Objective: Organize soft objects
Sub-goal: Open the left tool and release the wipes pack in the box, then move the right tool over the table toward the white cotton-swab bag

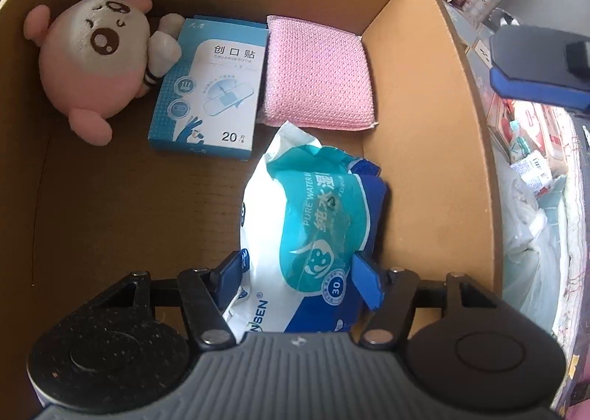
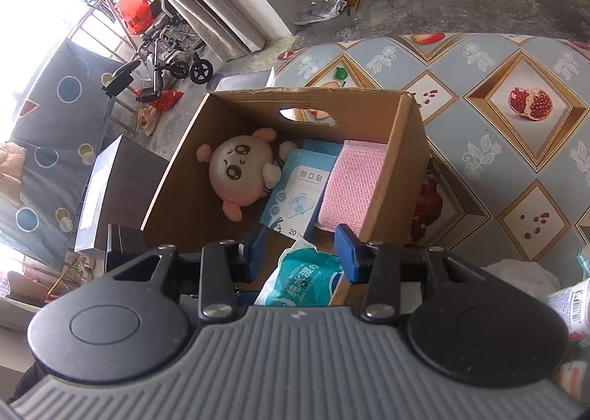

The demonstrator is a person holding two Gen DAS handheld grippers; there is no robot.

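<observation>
Boxed in brown cardboard box (image 1: pixel 424 95): pink plush pig (image 1: pixel 92 66) 10 o'clock, blue plaster carton (image 1: pixel 210 88), pink woven sponge (image 1: pixel 317 73) | left gripper (image 1: pixel 298 272) clamps teal-white wet-wipes pack (image 1: pixel 313 221), lowering it at 5 o'clock | right gripper (image 2: pixel 300 248) part-open, empty | remaining: release; more outside, probably.

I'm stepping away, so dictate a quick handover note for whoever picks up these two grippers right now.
Left gripper: closed on the wet wipes pack, lowered inside the cardboard box near its right wall; not released yet.
Right gripper: empty, jaws apart, hovering above the box's near edge.
Already in the box: pink plush toy at left, blue bandage box in the middle, pink cloth at right.
Left to do: set the wipes down in front of the cloth, let go, and check the cluttered table beside the box for more soft items.
</observation>
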